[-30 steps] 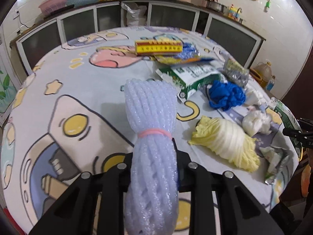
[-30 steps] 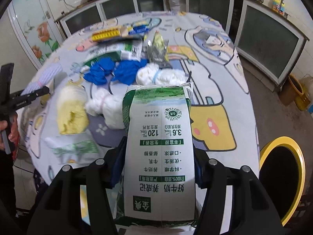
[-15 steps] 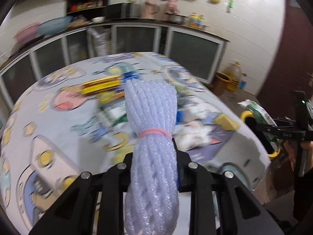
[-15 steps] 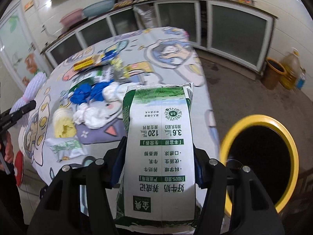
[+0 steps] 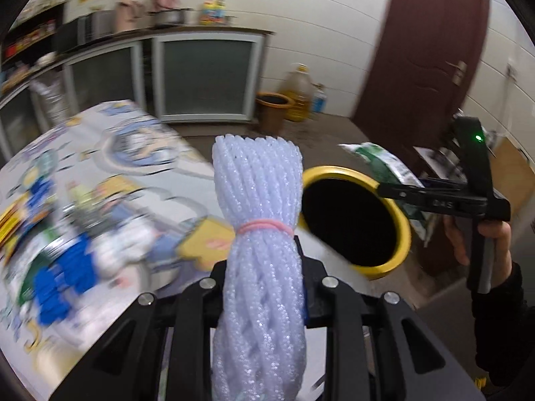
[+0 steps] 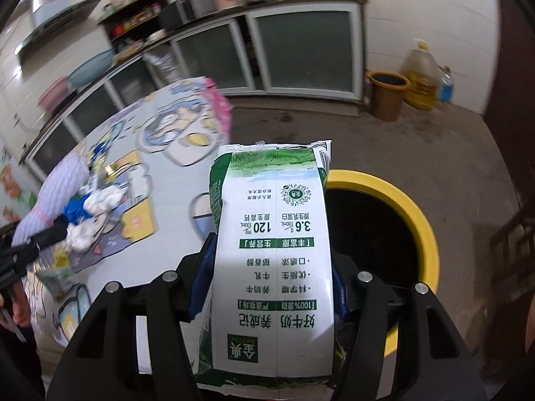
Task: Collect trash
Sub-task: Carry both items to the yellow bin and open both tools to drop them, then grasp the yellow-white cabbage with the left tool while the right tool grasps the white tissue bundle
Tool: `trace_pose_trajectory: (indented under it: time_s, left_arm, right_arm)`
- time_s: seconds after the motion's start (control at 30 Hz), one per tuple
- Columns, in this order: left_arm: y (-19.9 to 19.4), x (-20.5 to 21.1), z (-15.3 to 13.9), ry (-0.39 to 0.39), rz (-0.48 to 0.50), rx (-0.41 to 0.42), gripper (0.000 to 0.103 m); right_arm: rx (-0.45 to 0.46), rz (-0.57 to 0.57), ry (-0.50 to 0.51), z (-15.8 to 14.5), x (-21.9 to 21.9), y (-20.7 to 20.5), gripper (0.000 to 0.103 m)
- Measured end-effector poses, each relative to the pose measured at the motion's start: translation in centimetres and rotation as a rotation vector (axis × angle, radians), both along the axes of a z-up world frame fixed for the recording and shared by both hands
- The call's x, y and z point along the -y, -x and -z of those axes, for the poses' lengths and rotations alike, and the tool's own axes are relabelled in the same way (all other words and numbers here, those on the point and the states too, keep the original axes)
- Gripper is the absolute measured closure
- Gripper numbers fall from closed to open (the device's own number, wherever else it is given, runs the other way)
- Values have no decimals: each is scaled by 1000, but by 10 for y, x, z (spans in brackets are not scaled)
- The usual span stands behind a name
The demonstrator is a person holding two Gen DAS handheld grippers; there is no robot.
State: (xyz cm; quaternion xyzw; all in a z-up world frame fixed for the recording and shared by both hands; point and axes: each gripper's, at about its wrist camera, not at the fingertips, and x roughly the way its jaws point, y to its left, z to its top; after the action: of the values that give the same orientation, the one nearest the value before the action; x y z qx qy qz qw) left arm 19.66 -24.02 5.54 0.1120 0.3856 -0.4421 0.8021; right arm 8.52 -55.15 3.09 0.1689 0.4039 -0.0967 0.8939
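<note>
Your left gripper (image 5: 264, 260) is clamped narrow on a bundle of white foam netting (image 5: 257, 234), the roll standing up between the jaws with a pink rubber band (image 5: 265, 226) cinched round its middle. Your right gripper (image 6: 271, 287) has its jaws set wider, pressed on both sides of a flattened green-and-white milk carton (image 6: 272, 260), printed face to the camera, torn top edge pointing away from you.

Bin: black trash can with a yellow rim (image 6: 421, 220), on the floor just off the table's edge. In the right wrist view the carton's far end overlaps the near-left part of the rim; whether it is actually over the opening, you cannot tell from this angle. In the left wrist view the netting stands just left of the same can (image 5: 401, 234), and your right hand (image 5: 481, 237) shows beyond it with the carton (image 5: 388, 163) held above the far rim.

Table (image 6: 160, 267): cartoon-print cloth. Left lying in the middle: blue gloves (image 6: 75, 214), white crumpled wads (image 6: 80, 237), a small green-printed wrapper (image 6: 55, 277) near the near edge. Left view of the table is motion-blurred.

Far wall: brown bucket (image 6: 388, 95), yellow oil jug (image 6: 421, 80)
</note>
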Motion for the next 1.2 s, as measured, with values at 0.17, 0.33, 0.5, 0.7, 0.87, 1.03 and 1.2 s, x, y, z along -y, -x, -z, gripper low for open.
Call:
trace_pose_trajectory:
  time_s: [0.17, 0.33, 0.5, 0.7, 0.87, 1.03, 1.2]
  left_arm:
    - [3, 67, 19, -21, 95, -38, 79]
    - [0, 121, 45, -55, 144, -99, 79]
    - [-2, 165, 60, -70, 162, -132, 79]
    - [-9, 182, 59, -13, 130, -152, 22]
    - [-8, 168, 51, 41, 77, -110, 8]
    - [-2, 135, 39, 70, 23, -70, 8]
    - [4, 83, 25, 99, -33, -36, 8]
  right_arm:
    - [-33, 63, -9, 16, 29, 7, 47]
    - [-66, 104, -30, 34, 49, 7, 47]
    - [-88, 138, -54, 45, 64, 11, 47]
    - [-97, 206, -50, 46, 82, 21, 21]
    - [-97, 259, -36, 41, 90, 31, 21]
    - [-75, 264, -14, 33, 81, 40, 21]
    - [-33, 217, -8, 29, 55, 38, 21]
